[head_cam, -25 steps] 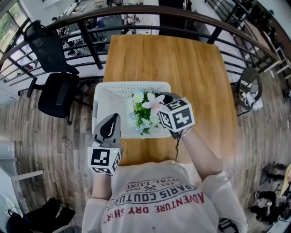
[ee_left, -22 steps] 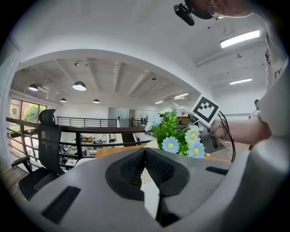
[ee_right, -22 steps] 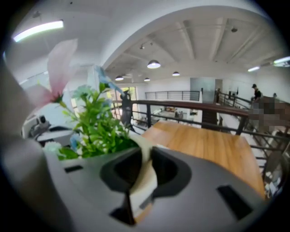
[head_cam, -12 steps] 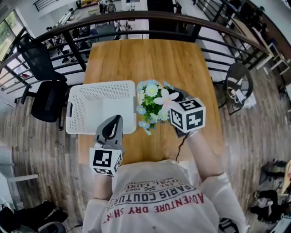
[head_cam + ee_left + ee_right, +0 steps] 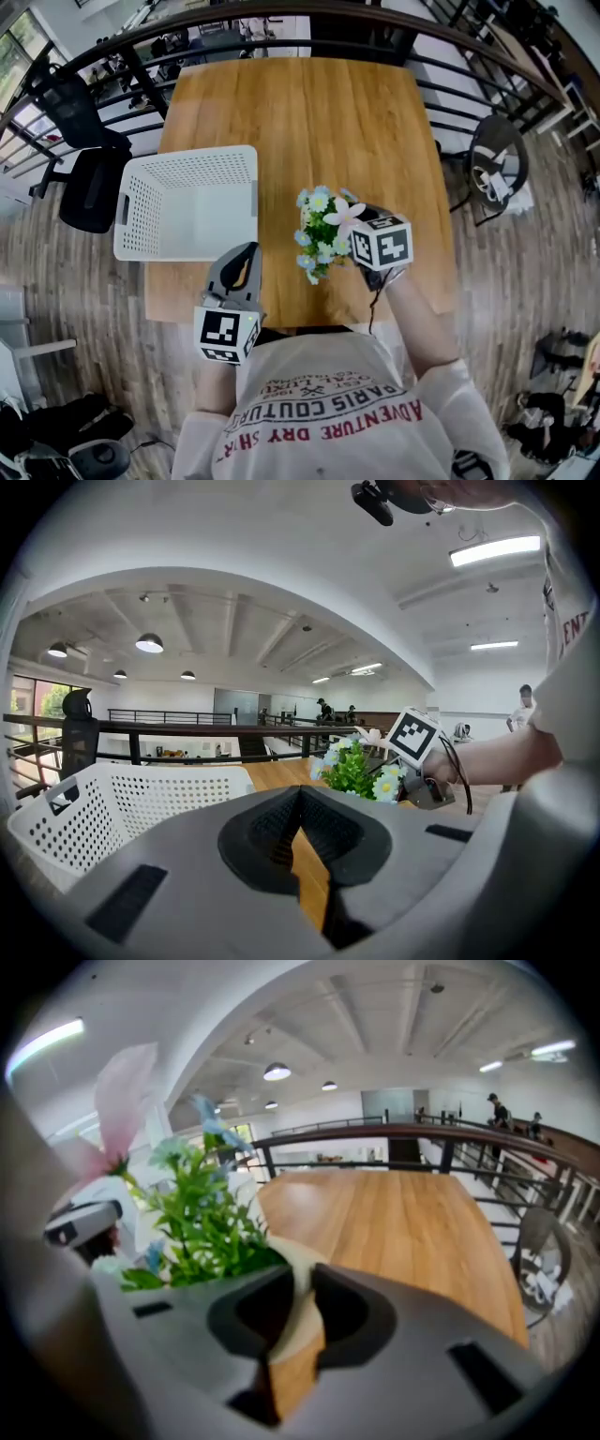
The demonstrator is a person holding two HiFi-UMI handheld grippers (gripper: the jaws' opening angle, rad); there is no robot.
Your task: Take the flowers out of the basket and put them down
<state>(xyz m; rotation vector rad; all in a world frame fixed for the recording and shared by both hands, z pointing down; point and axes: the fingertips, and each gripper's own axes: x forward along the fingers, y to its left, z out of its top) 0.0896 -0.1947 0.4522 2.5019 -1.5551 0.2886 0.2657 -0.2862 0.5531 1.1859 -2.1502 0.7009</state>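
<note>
We hold the flowers (image 5: 323,234) in the right gripper (image 5: 302,1283). Its fingers are clamped on the bunch's pale base, and the green leaves and the blue and pink blooms rise just ahead of the fingertips and to their left. Beyond those fingers stretches the wooden table (image 5: 309,112); we cannot tell whether the bunch touches the wood. The left gripper (image 5: 300,794) has its fingers together with nothing between them, and only table shows through the slit below their tips. The white basket (image 5: 192,211) stands ahead of the left fingers and to their left, apart from them. The flowers are ahead to their right, outside the basket and apart from it.
</note>
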